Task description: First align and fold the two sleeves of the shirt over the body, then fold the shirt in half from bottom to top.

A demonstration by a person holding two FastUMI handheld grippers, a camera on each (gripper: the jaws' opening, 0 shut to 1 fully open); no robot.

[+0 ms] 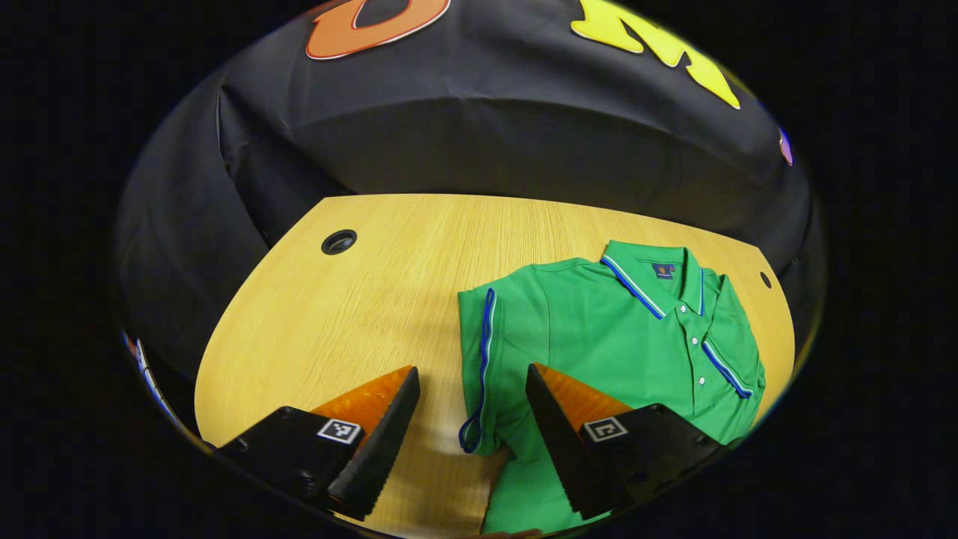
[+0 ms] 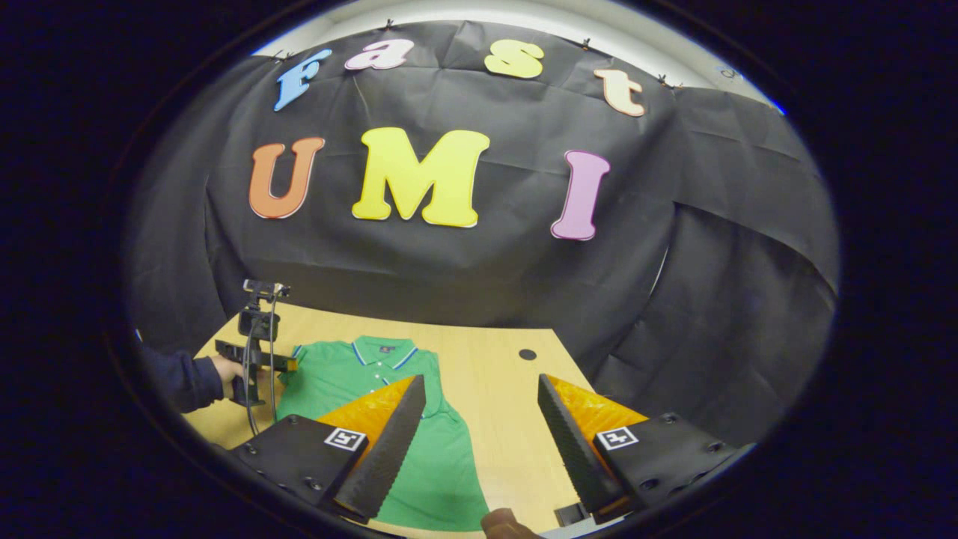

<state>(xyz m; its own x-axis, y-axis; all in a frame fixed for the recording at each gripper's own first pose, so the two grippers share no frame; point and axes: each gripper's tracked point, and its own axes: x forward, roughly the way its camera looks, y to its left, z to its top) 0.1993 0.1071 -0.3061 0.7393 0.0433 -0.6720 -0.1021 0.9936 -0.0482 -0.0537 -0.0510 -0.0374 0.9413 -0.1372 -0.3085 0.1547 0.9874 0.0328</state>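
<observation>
Sleeves look folded already: in the left gripper view the green polo shirt (image 1: pixel 621 329) lies face up on the wooden table (image 1: pixel 359 299), collar toward the booth wall, with the near sleeve (image 1: pixel 483 367) turned in over the body, its blue-and-white trim running along the fold, and the far sleeve apparently tucked in too, though the fisheye edge makes that side hard to judge. My reading is that the sleeve step is done, or nearly so, and the bottom-to-top fold is still to come, since the hem end stretches toward the camera unfolded. The left gripper (image 1: pixel 471 382) hangs above the shirt's sleeve edge with its fingers spread wide, grasping nothing. The right gripper (image 2: pixel 479 389) is likewise released, raised above the table beside the shirt's other flank. In the right gripper view a hand (image 2: pixel 228 370) in a dark sleeve holds the other tool at the shirt's far side. Cable holes (image 1: pixel 338 242) dot the tabletop; nothing lies across the shirt to block the fold.
</observation>
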